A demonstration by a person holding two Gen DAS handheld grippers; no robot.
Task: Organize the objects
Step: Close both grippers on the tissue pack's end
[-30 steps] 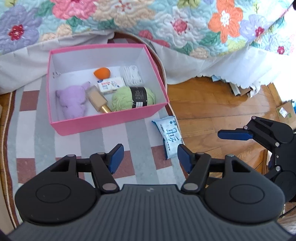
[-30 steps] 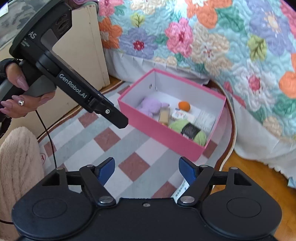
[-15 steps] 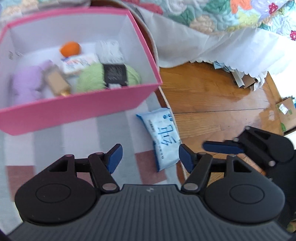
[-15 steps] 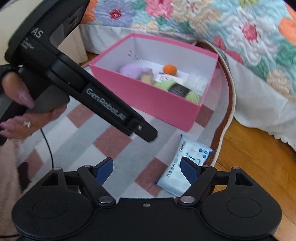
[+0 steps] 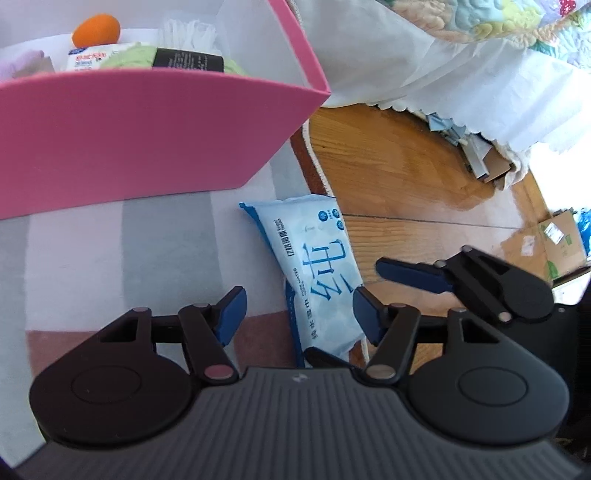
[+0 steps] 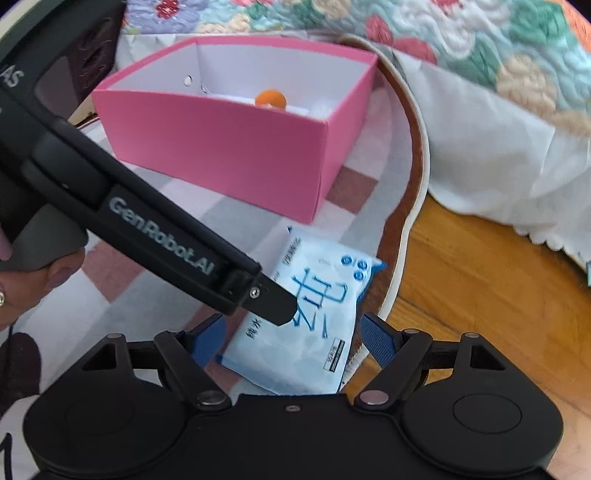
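While both tools tilt steeply down over the wipes pack point(image 6: 314, 314), the step looks like pick-up. Right gripper point(image 6: 291, 341): jaws open, straddling it. Left gripper point(image 5: 299, 314): jaws open, just narrowing, pack partly between. Pack on rug edge, near pink box point(image 6: 229, 144). Next: lower, close.

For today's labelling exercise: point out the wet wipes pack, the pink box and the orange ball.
wet wipes pack point(image 5: 317, 280), left wrist view, printed front.
pink box point(image 6: 221, 147), right wrist view, near outer wall.
orange ball point(image 5: 96, 28), left wrist view, its middle.
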